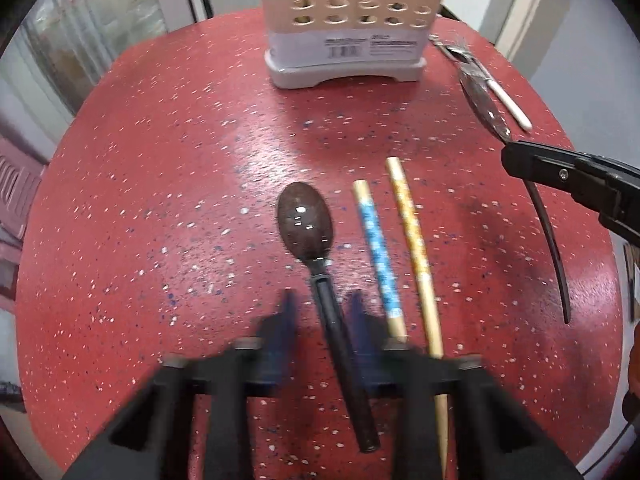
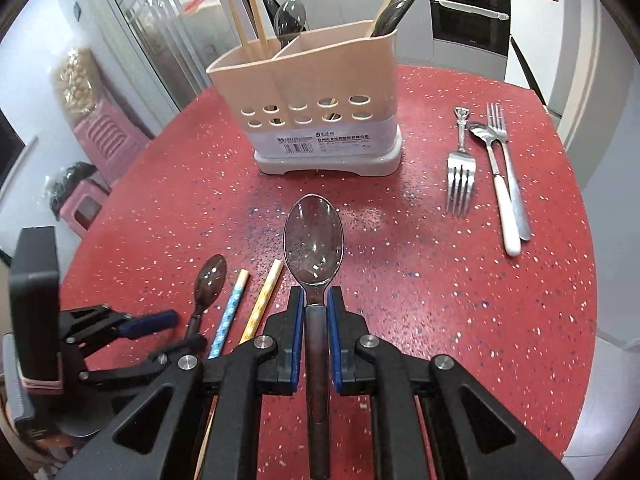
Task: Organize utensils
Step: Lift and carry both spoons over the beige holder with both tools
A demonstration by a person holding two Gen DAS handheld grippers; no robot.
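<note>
On the red speckled counter (image 2: 440, 300), the right gripper (image 2: 316, 300) clamps a clear spoon (image 2: 314, 236). The left gripper (image 1: 318, 308) straddles a second dark spoon (image 1: 306, 222), not yet closed. Two chopsticks (image 1: 378, 252) lie just beside. Two forks (image 2: 461, 180) and a white-handled spoon (image 2: 496, 176) rest near the far right edge, beside the beige holder (image 2: 320, 96).

red speckled table (image 2: 460, 300), beige holder (image 2: 304, 92), blue-patterned (image 1: 378, 248) and perhaps orange-patterned chopstick (image 1: 412, 232)
</note>
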